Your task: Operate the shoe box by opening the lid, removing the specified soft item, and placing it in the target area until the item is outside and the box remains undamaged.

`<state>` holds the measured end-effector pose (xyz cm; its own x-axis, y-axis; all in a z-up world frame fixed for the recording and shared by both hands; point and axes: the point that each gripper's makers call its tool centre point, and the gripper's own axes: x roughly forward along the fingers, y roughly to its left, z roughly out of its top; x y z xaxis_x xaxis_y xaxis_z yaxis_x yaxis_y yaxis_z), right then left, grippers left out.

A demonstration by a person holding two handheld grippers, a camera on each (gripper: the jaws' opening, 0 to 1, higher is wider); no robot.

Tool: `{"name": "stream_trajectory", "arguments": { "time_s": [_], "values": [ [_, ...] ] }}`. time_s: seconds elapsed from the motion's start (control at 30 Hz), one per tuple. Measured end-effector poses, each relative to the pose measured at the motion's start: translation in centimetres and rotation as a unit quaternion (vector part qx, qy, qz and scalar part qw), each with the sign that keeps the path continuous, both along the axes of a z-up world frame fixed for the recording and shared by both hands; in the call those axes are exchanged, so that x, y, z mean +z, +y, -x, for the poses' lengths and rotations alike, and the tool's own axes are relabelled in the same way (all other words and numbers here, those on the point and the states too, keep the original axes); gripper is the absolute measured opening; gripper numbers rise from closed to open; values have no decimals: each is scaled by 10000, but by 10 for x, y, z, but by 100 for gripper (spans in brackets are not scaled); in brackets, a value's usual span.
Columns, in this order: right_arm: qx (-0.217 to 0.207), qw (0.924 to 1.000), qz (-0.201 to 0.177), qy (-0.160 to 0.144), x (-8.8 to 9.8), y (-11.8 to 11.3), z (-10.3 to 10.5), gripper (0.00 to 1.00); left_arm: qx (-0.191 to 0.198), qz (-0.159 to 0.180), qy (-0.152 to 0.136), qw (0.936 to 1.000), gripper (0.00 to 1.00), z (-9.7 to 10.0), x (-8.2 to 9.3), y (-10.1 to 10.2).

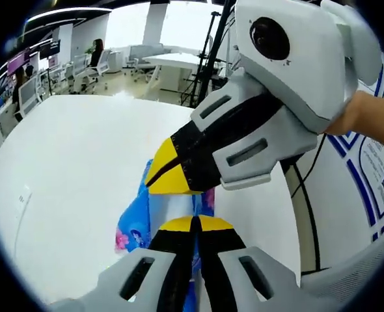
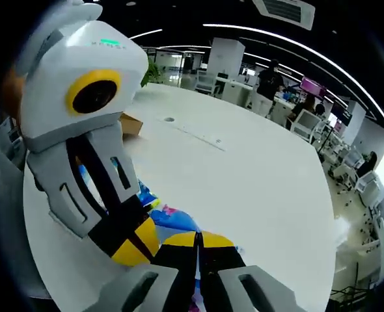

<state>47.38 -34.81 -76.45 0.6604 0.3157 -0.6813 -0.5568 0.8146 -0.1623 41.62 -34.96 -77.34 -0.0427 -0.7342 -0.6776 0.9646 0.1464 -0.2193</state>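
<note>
A soft blue cloth with pink print lies bunched on the white table. My left gripper has its yellow-tipped jaws closed together on the cloth, and blue fabric shows in the slit between them. My right gripper comes in from the right with a hand behind it, its tips pinched at the cloth's upper edge. In the right gripper view, my right gripper is shut over the cloth, and the left gripper presses in beside it from the left.
A white surface with blue stripes and printed labels stands close on the right. A brown cardboard box sits further back on the table. Desks, chairs and people fill the office behind.
</note>
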Motion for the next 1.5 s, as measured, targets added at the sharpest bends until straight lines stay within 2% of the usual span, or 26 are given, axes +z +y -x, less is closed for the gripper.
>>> {"name": "stream_trajectory", "arguments": {
  "time_s": [0.43,0.93,1.5],
  "values": [
    [-142,9998,-124,96,-11,-5,-5,0,46,-51,-37,10000,0,-4,-7,-2],
    [-338,9992,-151,117,-15,-8,-6,0,168,-73,-47,9998,0,-6,-8,0],
    [-506,9985,-166,101,-13,-7,-8,0,271,130,-62,9995,0,-8,-2,-8]
  ]
}}
